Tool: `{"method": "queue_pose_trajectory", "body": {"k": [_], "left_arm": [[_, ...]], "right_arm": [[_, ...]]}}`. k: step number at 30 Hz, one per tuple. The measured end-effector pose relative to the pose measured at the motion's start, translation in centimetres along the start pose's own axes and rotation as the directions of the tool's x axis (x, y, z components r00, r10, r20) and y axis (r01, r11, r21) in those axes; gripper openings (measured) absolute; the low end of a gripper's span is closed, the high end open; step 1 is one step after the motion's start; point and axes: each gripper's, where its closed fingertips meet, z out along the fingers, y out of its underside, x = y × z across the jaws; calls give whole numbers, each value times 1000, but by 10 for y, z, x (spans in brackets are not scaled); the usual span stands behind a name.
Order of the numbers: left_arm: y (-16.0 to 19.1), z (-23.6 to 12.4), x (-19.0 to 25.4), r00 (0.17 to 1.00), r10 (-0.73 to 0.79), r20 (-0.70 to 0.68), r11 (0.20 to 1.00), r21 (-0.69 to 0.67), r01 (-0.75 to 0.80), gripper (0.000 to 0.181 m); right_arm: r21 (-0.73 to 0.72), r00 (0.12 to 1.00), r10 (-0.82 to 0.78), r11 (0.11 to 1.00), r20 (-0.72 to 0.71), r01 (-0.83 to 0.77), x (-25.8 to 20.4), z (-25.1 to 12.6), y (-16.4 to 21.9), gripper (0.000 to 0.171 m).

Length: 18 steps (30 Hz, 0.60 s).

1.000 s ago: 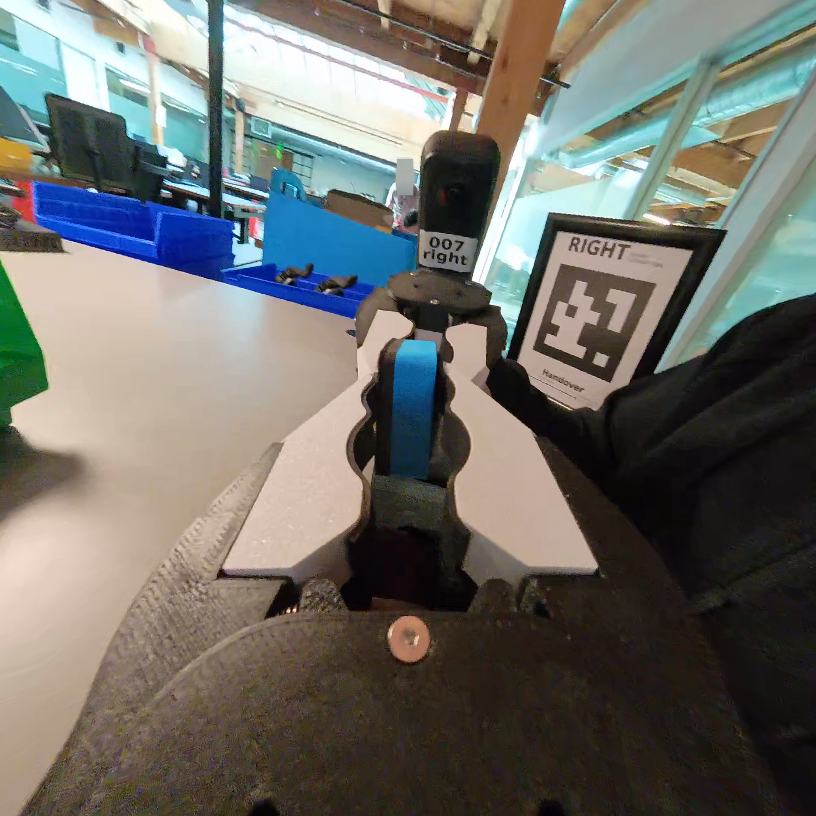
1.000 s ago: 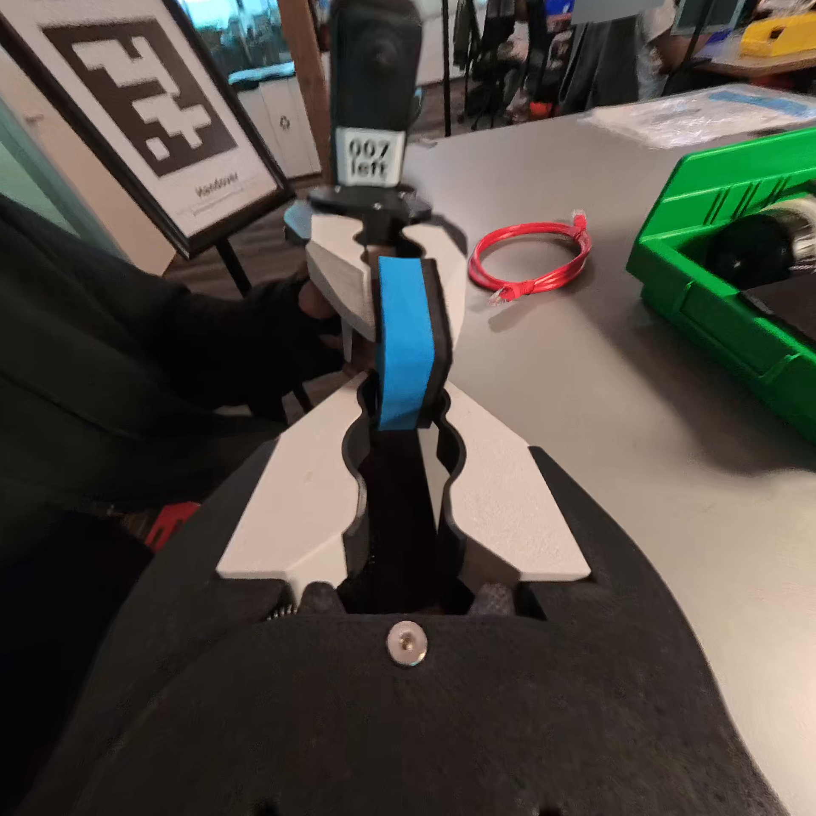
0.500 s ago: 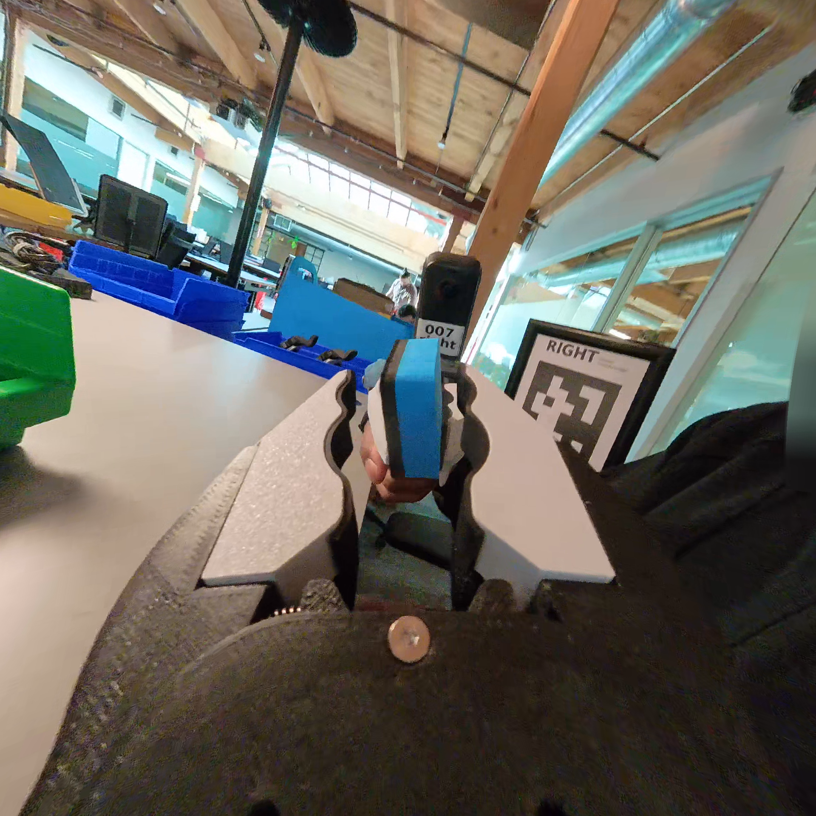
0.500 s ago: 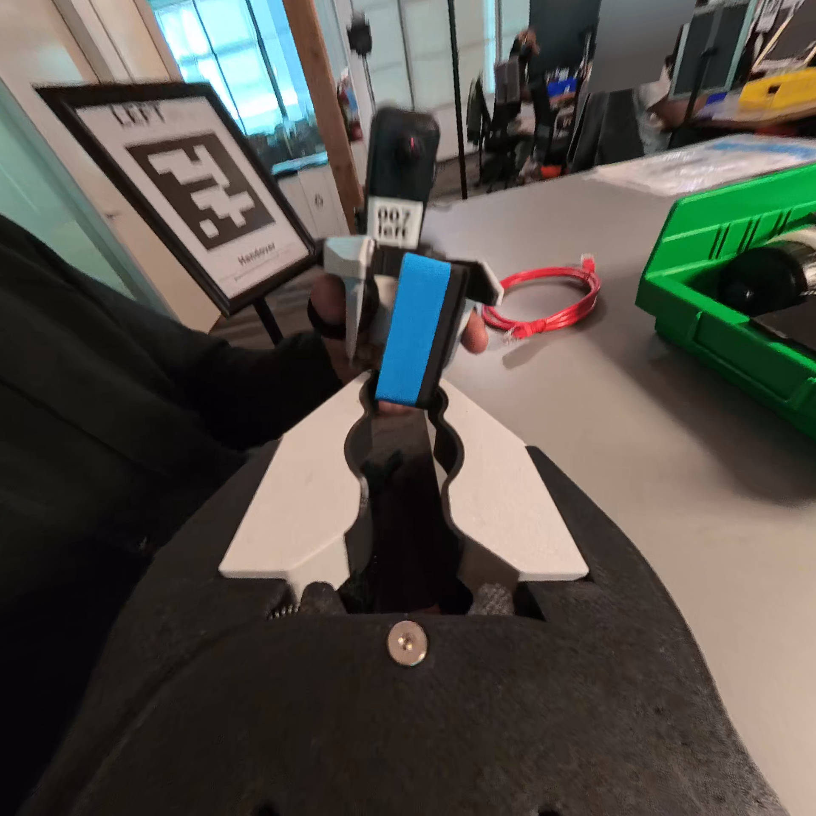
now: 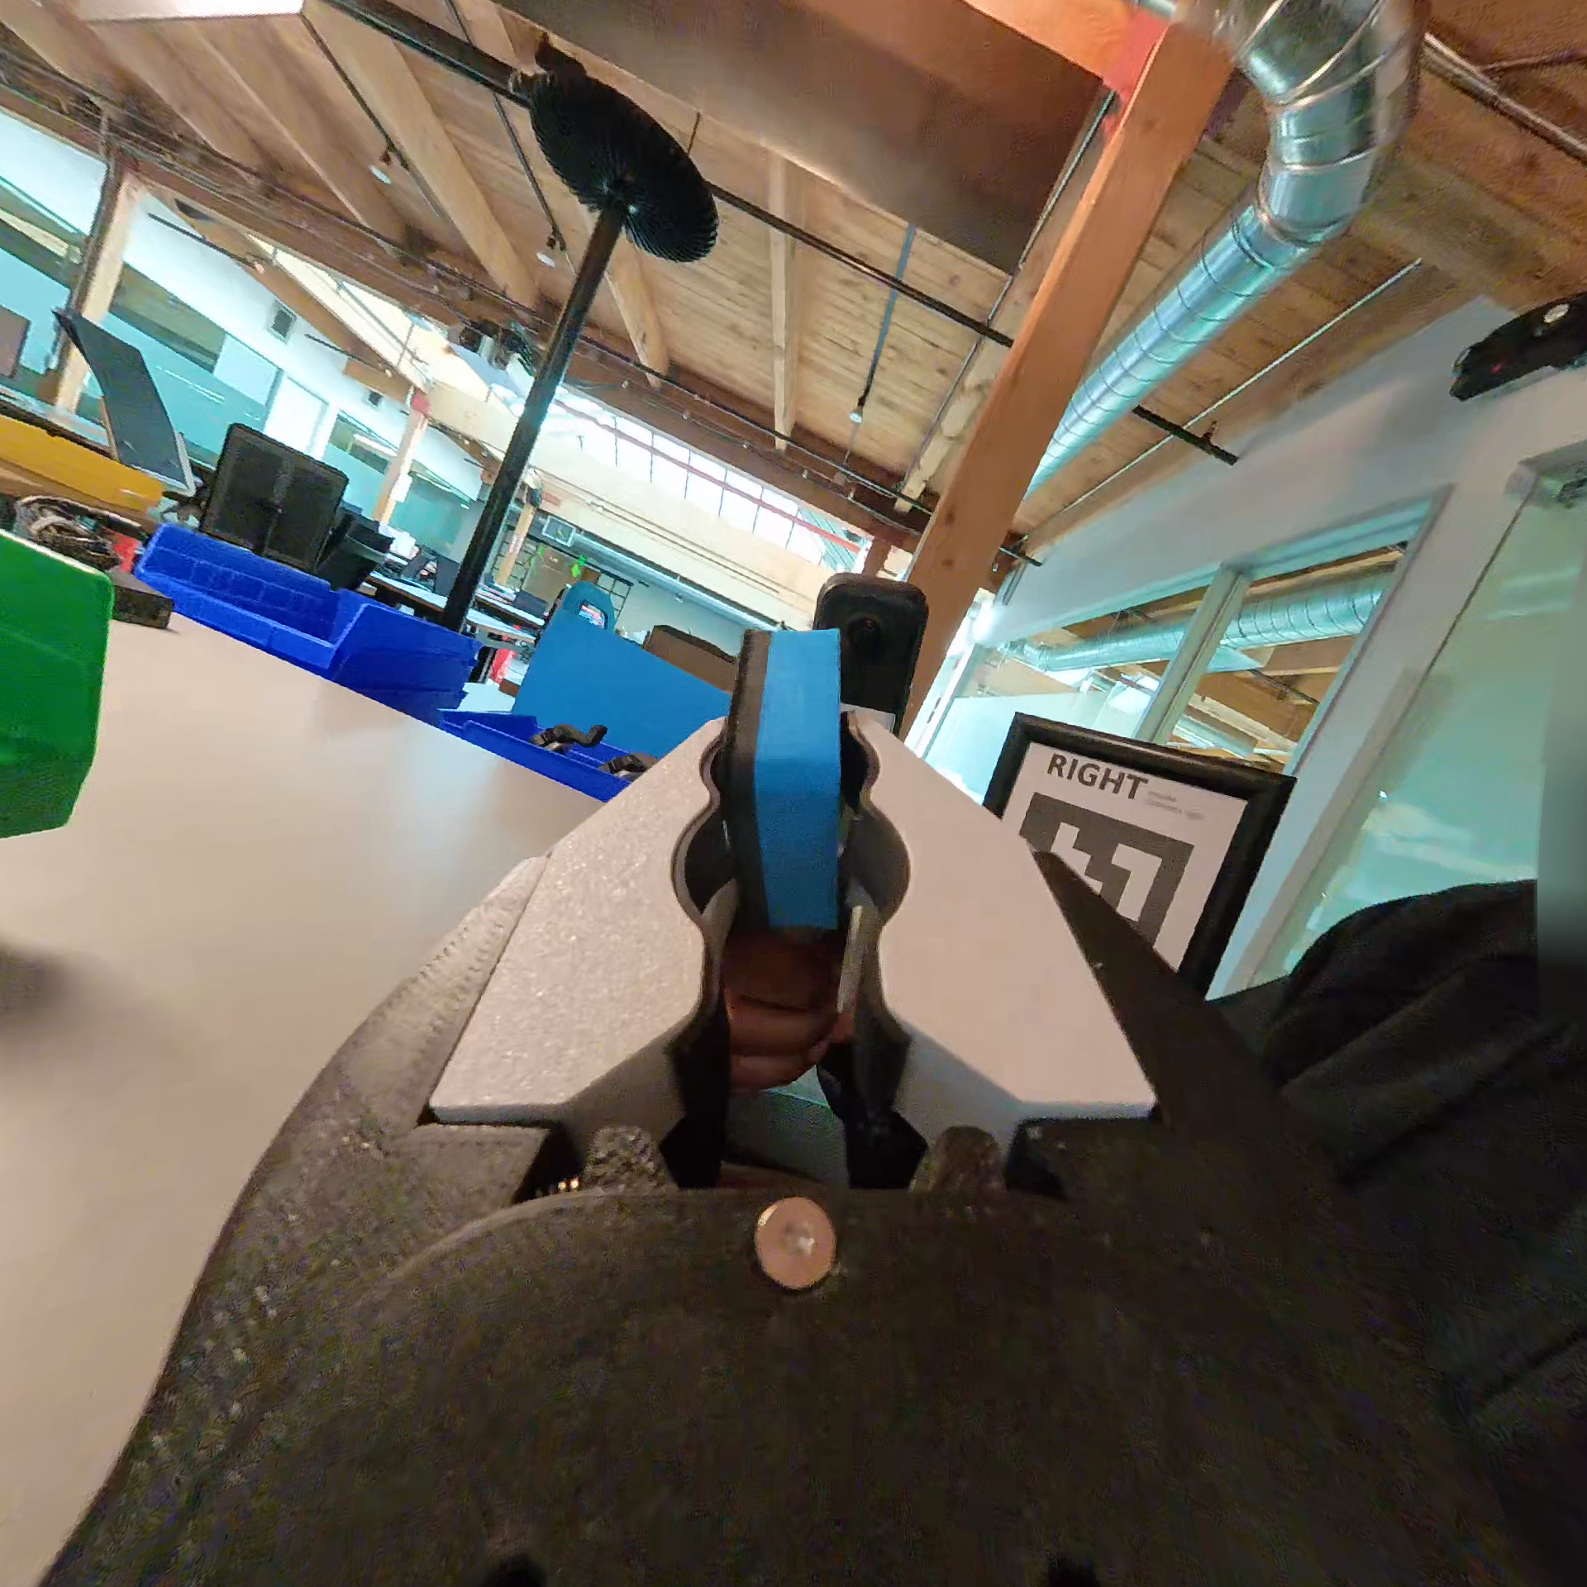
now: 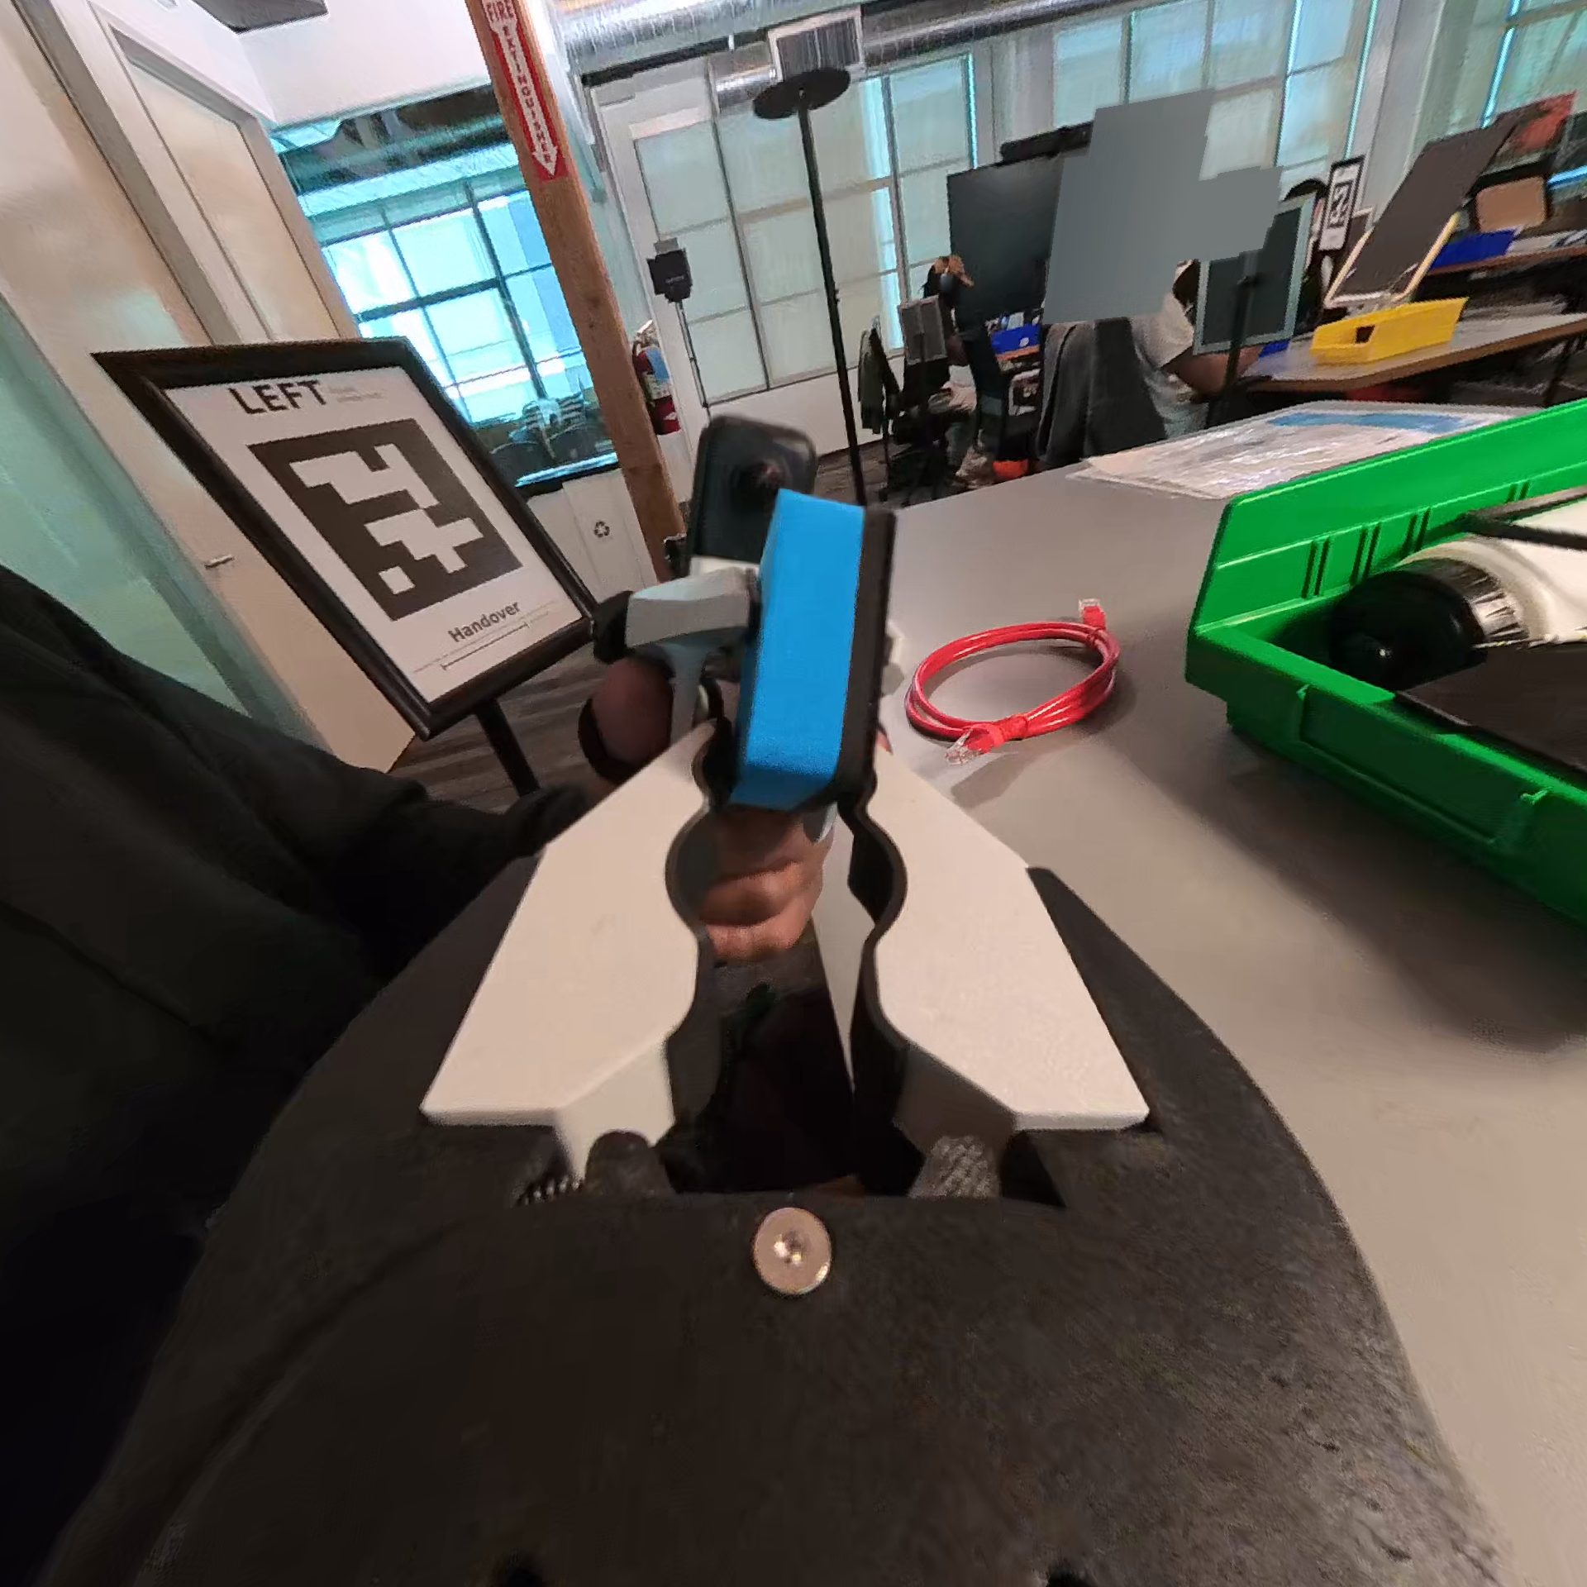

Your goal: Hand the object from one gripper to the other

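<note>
The object is a blue-and-black foam block (image 5: 794, 773), held upright in the air between both grippers. In the left wrist view, my left gripper (image 5: 786, 738) has its fingertips closed against the block's sides. The right gripper's camera body (image 5: 876, 644) shows just behind the block. In the right wrist view, the block (image 6: 799, 653) leans to the right. Its lower end sits between the tips of my right gripper (image 6: 786, 764), which press on it. A finger (image 6: 687, 605) of the left gripper touches the block's left face. A hand shows below the block.
On the grey table (image 6: 1202, 945) lie a coiled red cable (image 6: 1013, 678) and a green bin (image 6: 1374, 481) with a dark roll inside. Framed marker signs (image 6: 378, 524) (image 5: 1125, 850) stand beside the table. Blue bins (image 5: 343, 618) sit at the far edge. A dark sleeve (image 6: 215, 859) is at the left.
Half a second ago the left gripper was open wide around the block, which the right gripper held. The left fingers have now closed onto it. Both grippers have tilted upward.
</note>
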Motion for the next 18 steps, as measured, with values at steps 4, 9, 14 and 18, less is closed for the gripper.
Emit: {"method": "queue_pose_trajectory", "body": {"k": [4, 9, 14, 18], "left_arm": [[6, -7, -2, 998, 70, 9, 988, -141, -68, 37], [34, -11, 2, 976, 215, -24, 909, -360, -209, 25], [-9, -7, 0, 996, 87, 36, 996, -29, -86, 22], [4, -2, -1, 1000, -6, -2, 998, -58, 6, 27]], "right_arm": [[-164, 999, -31, 986, 15, 33, -2, -4, 22, 24], [-286, 997, -76, 955, 28, 81, -6, -7, 40, 26], [-72, 1000, 3, 997, -5, -4, 2, -2, 11, 44], [-71, 1000, -25, 997, -14, 24, 2, 1, 11, 26]]}}
